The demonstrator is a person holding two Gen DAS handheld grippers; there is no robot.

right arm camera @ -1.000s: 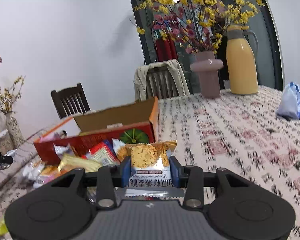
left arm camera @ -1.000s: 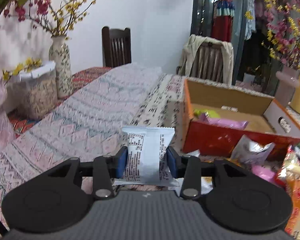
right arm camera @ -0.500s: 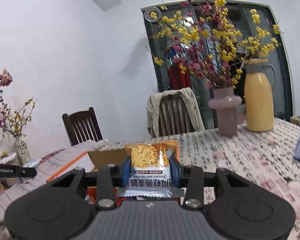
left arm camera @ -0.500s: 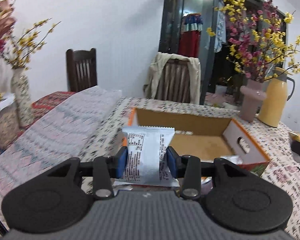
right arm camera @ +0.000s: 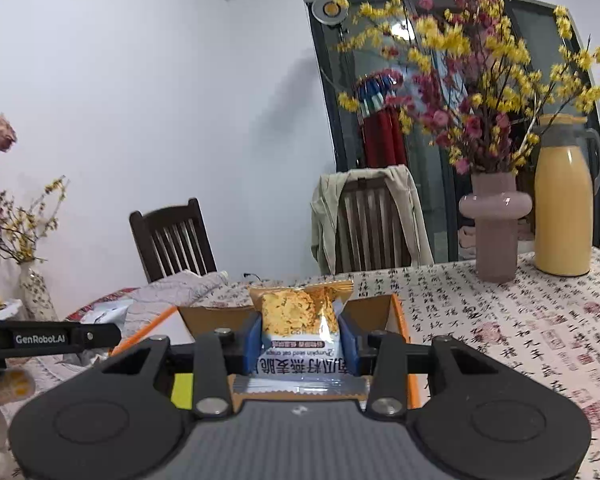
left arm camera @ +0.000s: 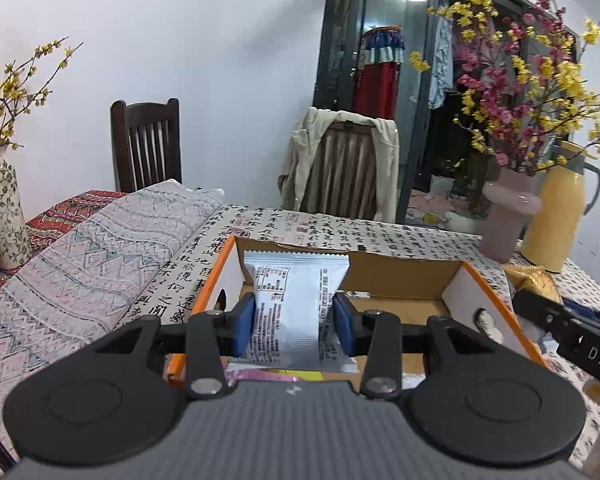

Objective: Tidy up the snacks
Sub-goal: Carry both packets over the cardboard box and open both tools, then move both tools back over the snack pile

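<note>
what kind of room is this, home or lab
Most likely a home dining room: a cloth-covered table with wooden chairs, flower vases, and a jacket draped over one chair.

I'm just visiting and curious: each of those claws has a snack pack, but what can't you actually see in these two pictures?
- Box floor: in the left wrist view, the white packet and left gripper hide much of the cardboard box.
- Orange packet: in the right wrist view, the right gripper covers its lower part.
- Left-side snacks: in the right wrist view, cut off and blurred.
</note>
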